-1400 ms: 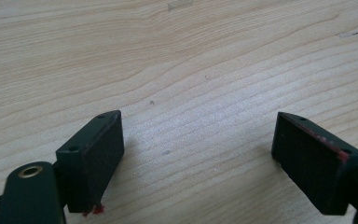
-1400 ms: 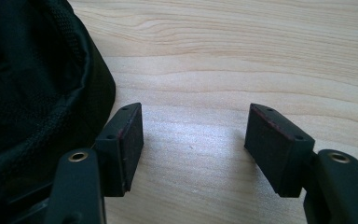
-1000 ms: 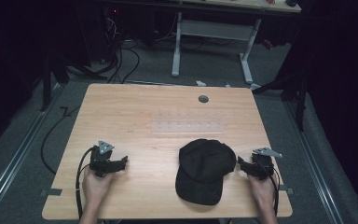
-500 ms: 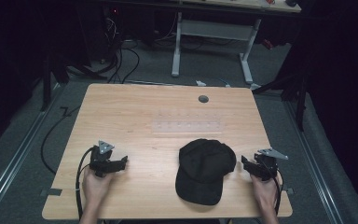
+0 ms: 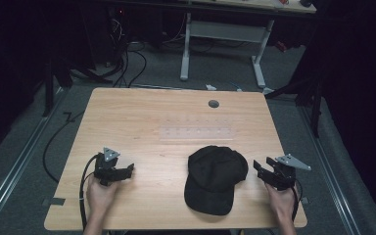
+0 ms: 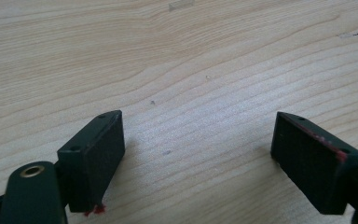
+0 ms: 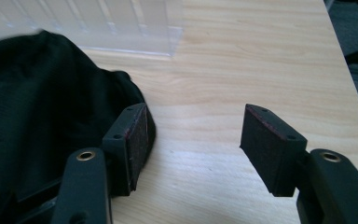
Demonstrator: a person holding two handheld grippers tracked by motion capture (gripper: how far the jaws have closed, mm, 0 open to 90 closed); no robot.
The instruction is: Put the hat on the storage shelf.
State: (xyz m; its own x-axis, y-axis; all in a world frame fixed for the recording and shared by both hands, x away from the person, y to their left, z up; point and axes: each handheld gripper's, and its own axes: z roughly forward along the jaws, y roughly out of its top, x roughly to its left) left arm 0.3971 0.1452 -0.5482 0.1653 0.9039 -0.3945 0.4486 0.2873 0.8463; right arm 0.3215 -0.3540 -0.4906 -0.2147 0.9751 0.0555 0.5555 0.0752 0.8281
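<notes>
One black cap (image 5: 215, 178) is being seen on the wooden table (image 5: 142, 117), lying toward the near right part of the top, its brim close to the near edge and its crown toward the middle. Its long axis is running from the near edge away toward the far edge, slightly slanted, with the brim pointing back at the person. A broad stretch of bare wood is being left open across the far half and the left side; one clear plastic strip (image 5: 196, 133) and one small round hole (image 5: 213, 104) are being counted there.

Two grippers are being held, one in each hand. The left gripper (image 6: 198, 154) is being kept low over bare wood near the left front corner, jaws spread wide with nothing between them. The right gripper (image 7: 193, 140) is being held just beside the cap's right side, close to the table's right edge; its jaws have just been closing a little yet are standing well apart, with only bare wood between them, one pad (image 7: 137, 135) right beside the fabric.
</notes>
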